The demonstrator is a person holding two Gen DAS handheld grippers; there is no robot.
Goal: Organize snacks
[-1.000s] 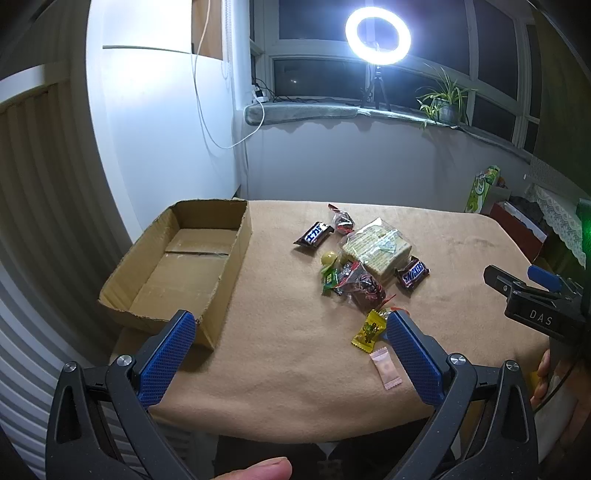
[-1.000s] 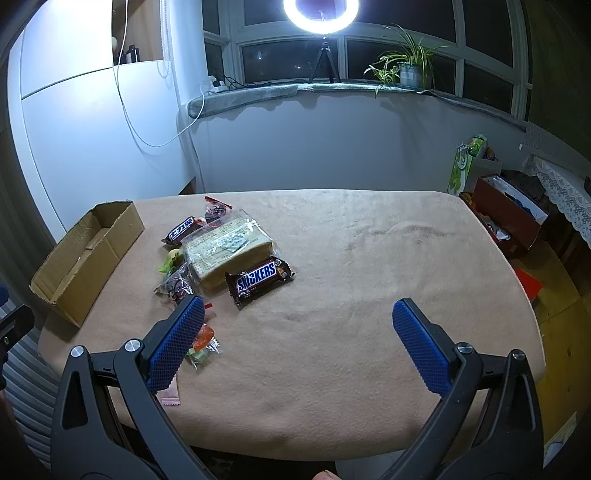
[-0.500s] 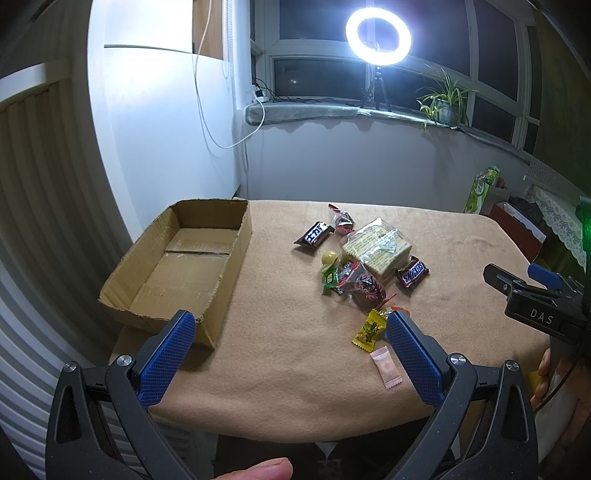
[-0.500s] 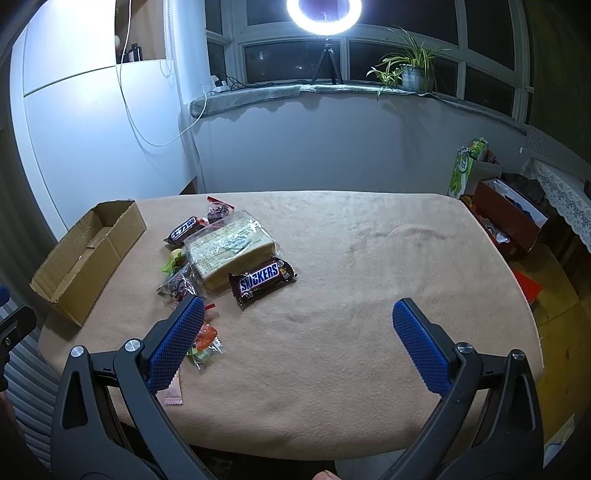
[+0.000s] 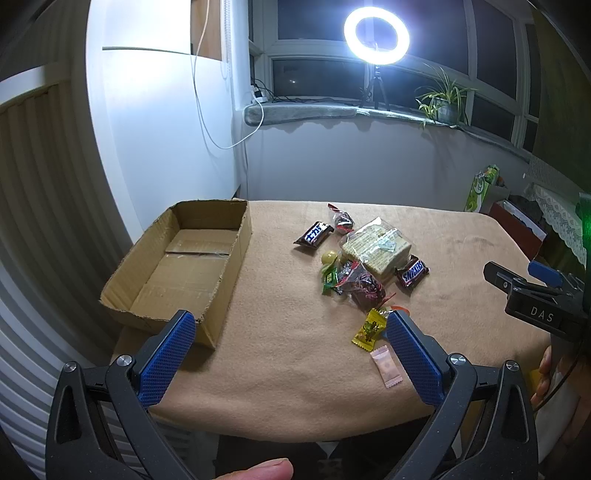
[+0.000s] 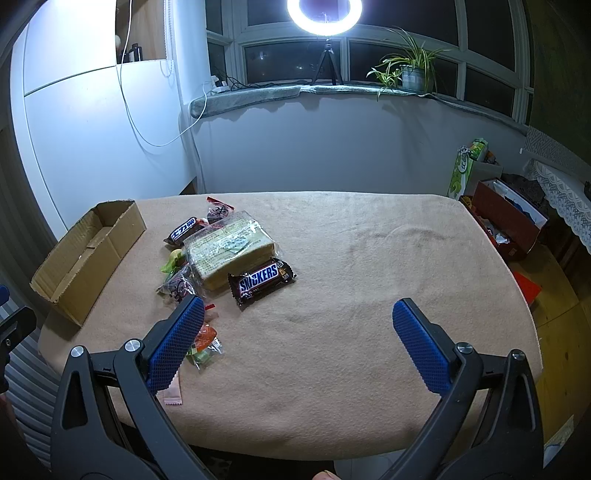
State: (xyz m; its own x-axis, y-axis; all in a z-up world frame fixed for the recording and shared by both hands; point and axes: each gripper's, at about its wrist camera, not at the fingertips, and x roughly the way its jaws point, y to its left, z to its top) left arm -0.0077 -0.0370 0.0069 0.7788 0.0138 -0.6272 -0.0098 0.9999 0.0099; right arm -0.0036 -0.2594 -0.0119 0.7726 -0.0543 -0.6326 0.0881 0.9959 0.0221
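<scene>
Hardly anything moved since the earlier frames: right wrist view shifted a touch, so the snack pile sits slightly right of and lower than where it was; left wrist view unchanged.

Left gripper (image 5: 288, 328) spread wide, nothing between the blue pads, low centre of its frame above the near table edge. Right gripper (image 6: 297, 317) likewise spread wide and holding nothing, low centre of its own frame, over bare cloth.

Open cardboard box (image 5: 177, 266) at left of centre in the left view, at far left in the right view, nothing inside. Snacks clustered in the middle of the tan-covered table (image 6: 369, 258), well apart from the box: Snickers bar (image 6: 261, 281) touching the clear-wrapped biscuit pack (image 6: 229, 249); second dark chocolate bar (image 5: 314, 233) towards the upper side of the pile; small red-and-dark packet (image 5: 342, 220) just beside it; dark crinkled packet (image 5: 360, 282) below the biscuits, with a green sweet (image 5: 329, 277) at its left. Yellow candy (image 5: 367, 328) and pink sachet (image 5: 386, 365) nearest the lower edge, just beside the left gripper's right-hand pad.

Ring light (image 5: 376, 36) glaring at upper centre, potted plant (image 6: 413, 72) on the sill.
</scene>
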